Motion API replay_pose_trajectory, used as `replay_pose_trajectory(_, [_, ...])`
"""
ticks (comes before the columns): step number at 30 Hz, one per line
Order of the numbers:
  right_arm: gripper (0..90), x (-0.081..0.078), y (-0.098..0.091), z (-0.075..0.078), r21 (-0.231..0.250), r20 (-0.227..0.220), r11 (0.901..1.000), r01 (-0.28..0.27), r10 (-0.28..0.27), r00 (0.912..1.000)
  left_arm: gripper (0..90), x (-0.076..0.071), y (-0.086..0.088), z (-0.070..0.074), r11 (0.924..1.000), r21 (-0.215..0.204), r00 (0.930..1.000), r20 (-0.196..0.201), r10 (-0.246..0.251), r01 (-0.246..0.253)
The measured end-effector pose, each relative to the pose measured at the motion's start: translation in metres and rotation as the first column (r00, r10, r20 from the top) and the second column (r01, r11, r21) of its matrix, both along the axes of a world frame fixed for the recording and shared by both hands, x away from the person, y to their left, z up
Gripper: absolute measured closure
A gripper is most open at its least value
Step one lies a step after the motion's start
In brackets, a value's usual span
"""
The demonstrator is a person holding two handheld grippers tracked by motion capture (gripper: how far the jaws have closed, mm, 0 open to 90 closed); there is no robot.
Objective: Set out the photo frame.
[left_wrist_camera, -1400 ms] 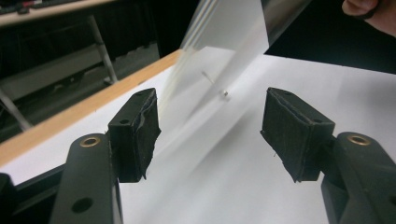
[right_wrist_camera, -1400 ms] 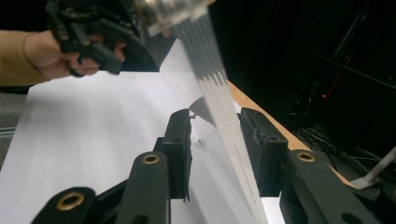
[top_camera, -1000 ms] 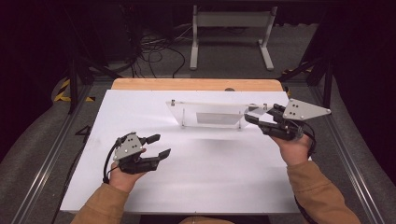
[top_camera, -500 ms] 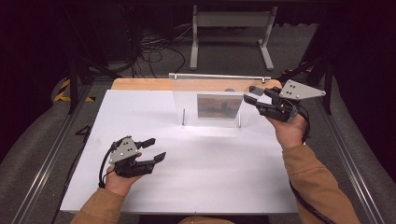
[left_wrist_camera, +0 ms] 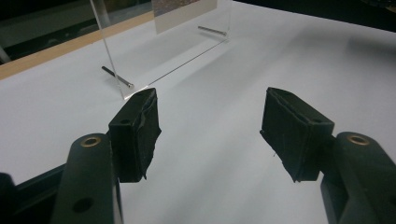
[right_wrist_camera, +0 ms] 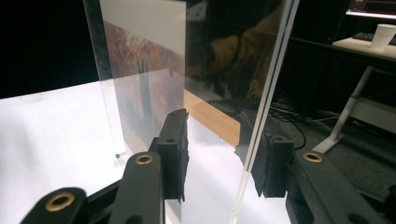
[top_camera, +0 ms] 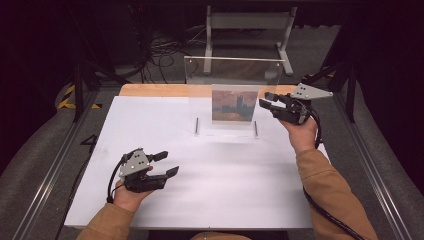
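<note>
Acrylic picture frame point(top_camera: 234, 100) stands upright on desk point(top_camera: 210, 185); right tool point(top_camera: 266, 104) straddles its edge, grip unclear; left tool point(top_camera: 167, 163) gapes empty; release left

White-topped table point(top_camera: 210, 200), wooden far edge; clear acrylic picture stand point(top_camera: 227, 107) upright on it

I see the clear picture stand point(top_camera: 227, 100) upright at the far middle of the desk point(top_camera: 210, 200), resting on two pins. My right tongs point(top_camera: 264, 100) sit at its right edge, one jaw on each side of the pane. My left tongs point(top_camera: 167, 164) hang over the near left of the desk, well apart from the stand. A metal frame point(top_camera: 247, 30) stands on the floor beyond the desk.
</note>
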State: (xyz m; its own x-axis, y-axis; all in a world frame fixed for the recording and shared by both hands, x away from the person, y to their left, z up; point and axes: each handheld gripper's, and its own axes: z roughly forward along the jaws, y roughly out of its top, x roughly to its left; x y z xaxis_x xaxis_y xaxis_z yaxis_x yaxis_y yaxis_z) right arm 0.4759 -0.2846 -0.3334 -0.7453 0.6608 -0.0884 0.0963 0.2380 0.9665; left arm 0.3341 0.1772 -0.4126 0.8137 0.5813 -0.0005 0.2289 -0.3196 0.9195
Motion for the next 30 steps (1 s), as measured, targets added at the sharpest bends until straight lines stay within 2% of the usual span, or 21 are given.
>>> replay_pose_trajectory(11, [59.9,0.016,0.001,-0.003,-0.006,-0.011,0.9997,0.025,-0.025,0.9996,36.8,0.0,-0.001,0.0,0.9998,0.0,0.9998,0.006,-0.02,0.02])
replay_pose_trajectory(17, [59.1,0.025,0.001,-0.004,0.007,-0.036,0.9987,0.051,-0.051,0.9981,36.7,0.001,-0.001,-0.002,0.9997,0.001,0.9997,-0.011,-0.022,0.022])
replay_pose_trajectory(21, [58.7,0.029,0.001,-0.008,0.007,-0.051,0.9981,0.061,-0.06,0.9969,36.6,0.0,-0.001,-0.002,0.9997,-0.004,0.9996,-0.008,-0.026,0.026])
replay_pose_trajectory(30, [56.7,0.035,0.004,-0.013,-0.024,-0.064,0.9975,0.067,-0.068,0.9957,36.6,0.001,-0.002,-0.002,0.9995,-0.002,0.9995,-0.004,-0.031,0.031])
